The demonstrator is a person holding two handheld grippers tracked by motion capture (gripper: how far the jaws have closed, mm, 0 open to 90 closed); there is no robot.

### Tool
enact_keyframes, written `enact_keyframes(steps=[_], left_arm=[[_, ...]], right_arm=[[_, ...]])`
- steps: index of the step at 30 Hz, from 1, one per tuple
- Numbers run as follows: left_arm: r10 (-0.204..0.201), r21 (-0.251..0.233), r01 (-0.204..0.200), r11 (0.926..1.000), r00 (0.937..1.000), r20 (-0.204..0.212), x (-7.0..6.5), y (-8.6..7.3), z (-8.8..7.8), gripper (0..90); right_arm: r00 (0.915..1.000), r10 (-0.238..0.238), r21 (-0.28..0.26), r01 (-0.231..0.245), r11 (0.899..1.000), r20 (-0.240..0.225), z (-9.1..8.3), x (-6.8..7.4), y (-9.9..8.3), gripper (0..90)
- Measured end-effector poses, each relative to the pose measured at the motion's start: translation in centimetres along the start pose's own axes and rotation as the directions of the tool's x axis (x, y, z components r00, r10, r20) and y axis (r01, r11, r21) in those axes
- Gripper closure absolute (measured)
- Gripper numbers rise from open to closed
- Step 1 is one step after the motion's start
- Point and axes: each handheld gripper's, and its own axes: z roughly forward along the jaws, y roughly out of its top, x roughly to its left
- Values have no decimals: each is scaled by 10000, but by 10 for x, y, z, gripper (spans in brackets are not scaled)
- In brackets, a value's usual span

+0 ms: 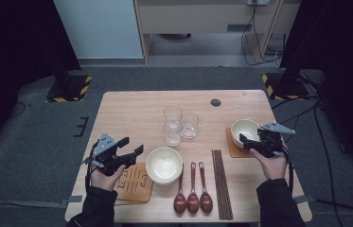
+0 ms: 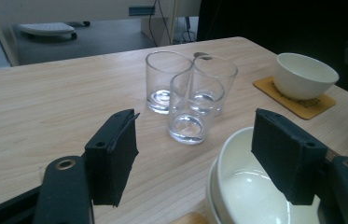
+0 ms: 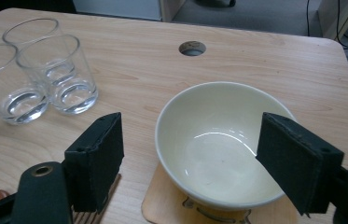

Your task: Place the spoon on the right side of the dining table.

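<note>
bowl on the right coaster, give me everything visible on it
The bowl is cream, glossy, ceramic-looking, round with a plain rim and sides tapering to a narrower base. It stands upright and empty on an orange-brown coaster near the table's right edge, apart from the glasses. In the right gripper view its near side sits between the right gripper's open jaws; whether they touch it I cannot tell. No chips or marks visible.
</note>
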Motion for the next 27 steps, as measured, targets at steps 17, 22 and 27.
enact_keyframes(steps=[17,22,27], left_arm=[[560,257,-590,9979,9930,1037,-46,0,16,304],[710,341,-756,9966,9901,1207,-55,-3,21,304],[800,443,-869,9952,9872,1380,-66,-5,27,314]], right_arm=[[9981,-219,29,222,9998,-584,-11,20,-12,232],[9967,-309,47,314,9995,-755,-12,26,-15,232],[9948,-368,171,386,9991,-945,-9,31,-17,232]])
